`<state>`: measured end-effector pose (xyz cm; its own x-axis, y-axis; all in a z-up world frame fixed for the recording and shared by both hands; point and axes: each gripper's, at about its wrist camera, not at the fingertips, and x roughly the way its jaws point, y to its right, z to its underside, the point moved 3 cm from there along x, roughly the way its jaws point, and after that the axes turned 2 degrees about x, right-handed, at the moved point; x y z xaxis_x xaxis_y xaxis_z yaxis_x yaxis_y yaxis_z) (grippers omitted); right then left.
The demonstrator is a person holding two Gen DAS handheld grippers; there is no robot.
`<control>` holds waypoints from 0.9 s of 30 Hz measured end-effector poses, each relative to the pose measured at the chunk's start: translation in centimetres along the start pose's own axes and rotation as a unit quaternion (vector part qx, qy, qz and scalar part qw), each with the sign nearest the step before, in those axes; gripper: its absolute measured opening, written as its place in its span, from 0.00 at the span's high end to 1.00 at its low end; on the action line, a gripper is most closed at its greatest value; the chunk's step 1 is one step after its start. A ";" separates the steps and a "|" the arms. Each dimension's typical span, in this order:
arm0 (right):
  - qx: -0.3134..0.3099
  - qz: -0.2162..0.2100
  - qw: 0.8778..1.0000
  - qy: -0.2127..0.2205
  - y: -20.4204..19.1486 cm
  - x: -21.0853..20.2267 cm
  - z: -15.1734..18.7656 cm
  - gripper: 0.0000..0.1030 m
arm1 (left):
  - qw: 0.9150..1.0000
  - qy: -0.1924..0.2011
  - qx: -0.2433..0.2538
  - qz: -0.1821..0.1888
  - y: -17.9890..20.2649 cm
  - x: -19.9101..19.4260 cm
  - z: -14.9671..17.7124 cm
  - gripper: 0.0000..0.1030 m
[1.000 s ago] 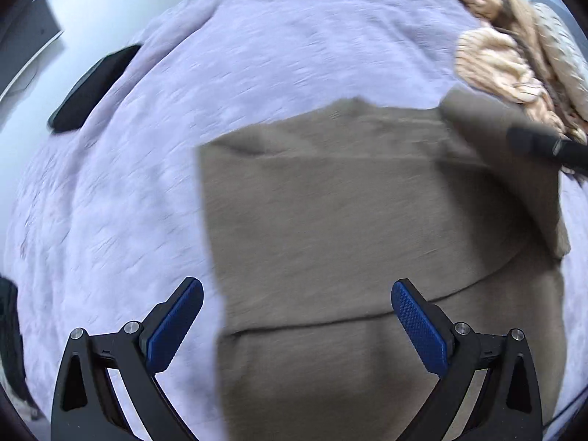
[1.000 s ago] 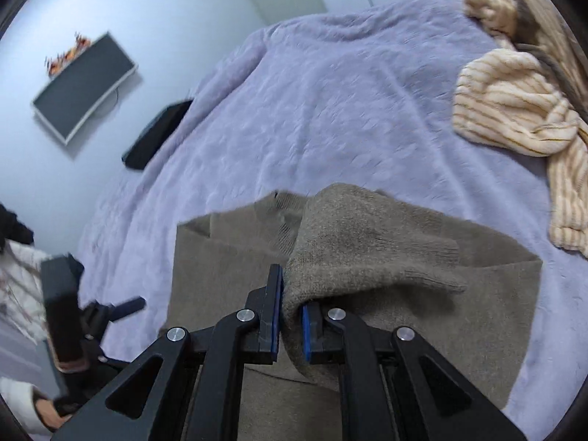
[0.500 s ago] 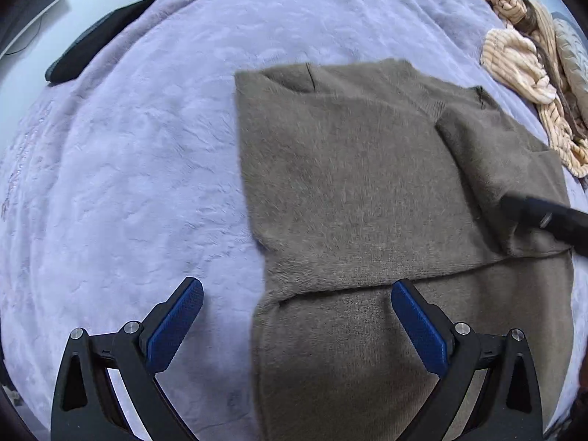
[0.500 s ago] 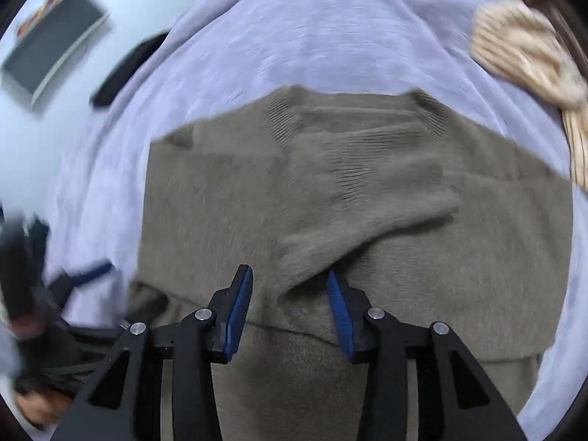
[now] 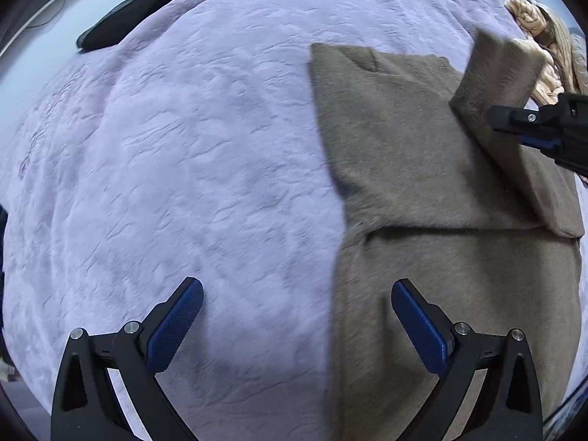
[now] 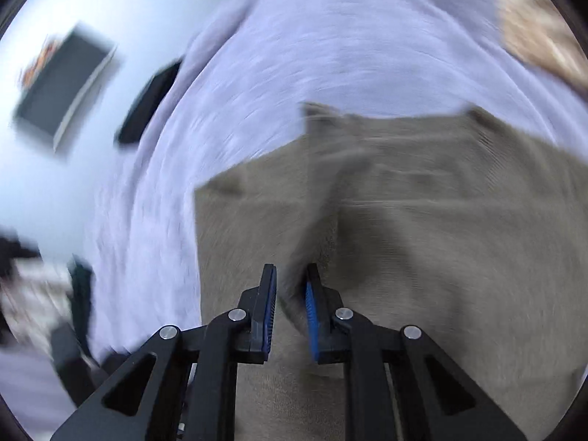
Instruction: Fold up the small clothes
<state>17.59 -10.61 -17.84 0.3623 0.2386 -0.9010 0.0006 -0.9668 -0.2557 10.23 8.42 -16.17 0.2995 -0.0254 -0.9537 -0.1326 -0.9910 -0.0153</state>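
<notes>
A lavender bedspread [image 5: 183, 147] covers nearly the whole of both views, and on it lies a taupe knitted sweater [image 5: 422, 183], spread flat toward the right of the left wrist view with its lower body folded across itself. Beyond it, at the far right edge, sits a heap of cream ribbed knitwear [image 5: 533, 29]; a dark flat object [image 5: 132, 11] rests near the bedspread's far left edge. One sleeve [image 5: 496, 73] of the sweater stands lifted off the garment, pinched by the right gripper [image 6: 290, 294], whose jaws have just been closing and now hold a ridge of the knit between the blue pads. The left gripper [image 5: 294, 316] hangs wide apart and empty above the sweater's left edge, one finger over bedspread, the other over wool. The knit looks soft, light and limp, likely to sag and drag its neighbouring layers when raised, with a fuzzy surface that should grip well. Cuffs, hem and shoulder seams, where the fabric is doubled, seem the surest places to take hold.
</notes>
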 end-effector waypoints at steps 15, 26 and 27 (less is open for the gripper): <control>0.199 0.017 0.979 0.032 12.4 -9.0 7.2 0.57 | 0.999 0.030 -0.016 0.014 -1.1 -2.5 -2.9 0.00; 0.428 -0.053 0.894 0.117 26.8 -11.8 10.4 0.56 | 1.000 0.016 0.026 0.006 6.6 1.6 -8.7 0.00; 0.428 -0.055 0.893 0.126 27.1 -12.0 9.9 0.56 | 1.000 0.011 0.029 0.003 7.0 1.9 -8.6 0.00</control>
<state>4.04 -38.72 -17.40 0.6028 0.1945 -0.7739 -0.6245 -0.4886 -0.6093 18.04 0.32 -15.49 0.3183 -0.0357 -0.9473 -0.1891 -0.9816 -0.0266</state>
